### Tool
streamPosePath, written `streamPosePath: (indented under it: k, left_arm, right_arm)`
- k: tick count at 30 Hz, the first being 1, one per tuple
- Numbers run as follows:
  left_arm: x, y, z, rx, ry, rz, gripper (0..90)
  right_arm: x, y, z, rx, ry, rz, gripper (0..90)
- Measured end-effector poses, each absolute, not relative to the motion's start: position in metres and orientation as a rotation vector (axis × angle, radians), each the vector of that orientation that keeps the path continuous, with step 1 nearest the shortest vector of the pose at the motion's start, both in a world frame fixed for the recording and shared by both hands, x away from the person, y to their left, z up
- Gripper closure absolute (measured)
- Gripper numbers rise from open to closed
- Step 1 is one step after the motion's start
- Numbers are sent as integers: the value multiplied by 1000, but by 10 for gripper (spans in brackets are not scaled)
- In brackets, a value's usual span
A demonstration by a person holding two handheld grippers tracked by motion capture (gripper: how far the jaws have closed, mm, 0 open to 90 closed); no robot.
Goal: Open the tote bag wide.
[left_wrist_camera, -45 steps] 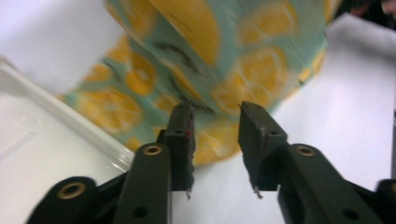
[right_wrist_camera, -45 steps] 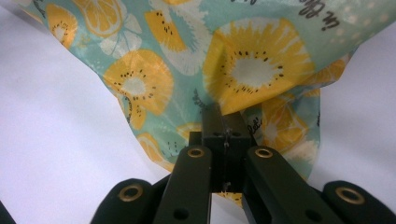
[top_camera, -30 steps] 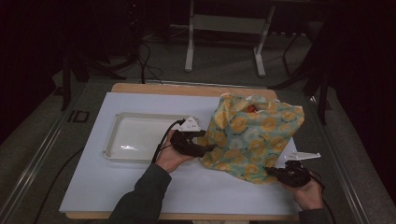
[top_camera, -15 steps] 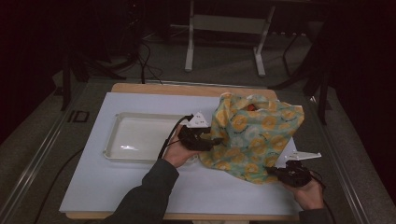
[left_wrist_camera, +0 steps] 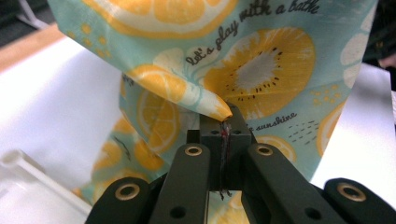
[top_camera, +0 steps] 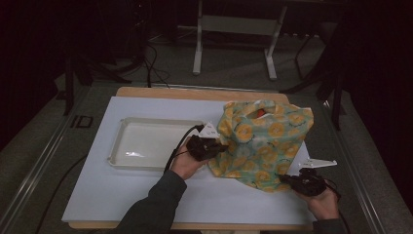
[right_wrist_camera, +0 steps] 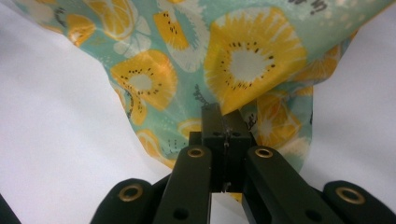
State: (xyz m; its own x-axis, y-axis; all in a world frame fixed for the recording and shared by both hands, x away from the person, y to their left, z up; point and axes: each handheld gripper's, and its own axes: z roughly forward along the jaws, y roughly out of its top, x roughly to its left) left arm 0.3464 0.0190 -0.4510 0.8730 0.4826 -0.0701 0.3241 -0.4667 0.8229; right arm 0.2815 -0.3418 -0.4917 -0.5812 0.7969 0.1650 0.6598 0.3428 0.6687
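A teal cloth bag (top_camera: pixel 263 141) printed with yellow citrus slices sits on the white table at centre right, something red showing at its top opening. My left gripper (top_camera: pixel 221 147) is at the bag's left edge; its jaws have just been closing and now pinch a fold of the fabric (left_wrist_camera: pixel 219 108). My right gripper (top_camera: pixel 285 179) is at the bag's near right corner, shut on the cloth (right_wrist_camera: pixel 243 105).
A white shallow tray (top_camera: pixel 127 157) lies left of the bag, beside my left hand. The white table top (top_camera: pixel 117 195) has a wooden strip along its far edge. Dark floor, cables and a metal stand lie beyond.
My left gripper moved right to the bag's left edge and closed on the fabric. The right gripper stayed put, still holding its corner.
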Motion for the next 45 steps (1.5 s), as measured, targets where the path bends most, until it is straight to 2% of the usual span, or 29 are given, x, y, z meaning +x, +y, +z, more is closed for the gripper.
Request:
streamPosePath:
  k: [12,18,19,20,22,24,25,28,29,30,32,37,42,45]
  left_arm:
    - [341,22,-486,2193,656,172,893]
    - [341,20,-491,2212,663,171,893]
    - [341,20,-491,2212,663,170,893]
    - [341,20,-491,2214,663,171,893]
    - [342,20,-491,2215,662,170,892]
    - [342,20,-491,2216,662,170,893]
    - [342,20,-491,2217,660,172,892]
    - [342,20,-490,2219,658,173,892]
    - [342,20,-490,2219,658,173,892]
    - [342,20,-490,2216,660,172,892]
    - [342,20,-490,2215,659,173,892]
    - [342,20,-489,2211,662,175,891]
    - [342,20,-489,2212,660,175,891]
    - [342,20,-489,2210,660,178,890]
  right_arm:
    - [278,-345,-506,1358,2461,1004,900]
    - [277,-347,-501,1349,2442,1043,885]
    - [277,-350,-494,1338,2419,1076,786]
    - [277,-350,-494,1338,2419,1076,786]
    - [277,-353,-489,1330,2397,1109,709]
    - [278,-354,-487,1330,2390,1116,684]
    - [279,-356,-481,1315,2374,1146,617]
    - [282,-357,-473,1317,2336,1169,535]
    - [282,-357,-473,1317,2336,1169,535]
    - [287,-358,-465,1322,2296,1186,458]
    - [288,-358,-464,1321,2288,1186,440]
    - [301,-357,-455,1345,2224,1189,328]
    - [309,-358,-452,1367,2183,1214,318]
    - [316,-361,-448,1408,2134,1261,445]
